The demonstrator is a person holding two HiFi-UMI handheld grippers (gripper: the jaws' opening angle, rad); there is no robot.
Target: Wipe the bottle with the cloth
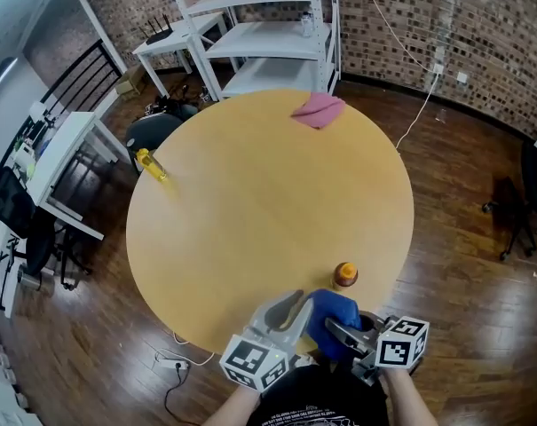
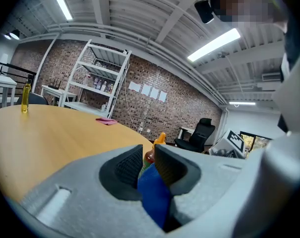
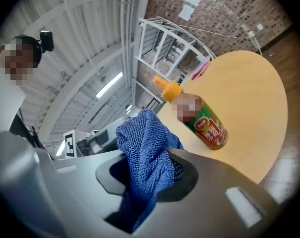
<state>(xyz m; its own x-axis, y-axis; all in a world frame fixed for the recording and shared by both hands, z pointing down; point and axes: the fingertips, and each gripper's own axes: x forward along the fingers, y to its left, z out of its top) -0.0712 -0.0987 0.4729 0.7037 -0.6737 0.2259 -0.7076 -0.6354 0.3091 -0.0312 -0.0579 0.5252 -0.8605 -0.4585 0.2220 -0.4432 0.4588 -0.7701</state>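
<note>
No wording can be read anywhere. The bottle, at 5 o'clock on the desk, carries a green and red label whose small print is too fine to make out. The cubes on the left tool and right tool bear black-and-white square markers without letters. White print on the person's shirt is illegible.
</note>
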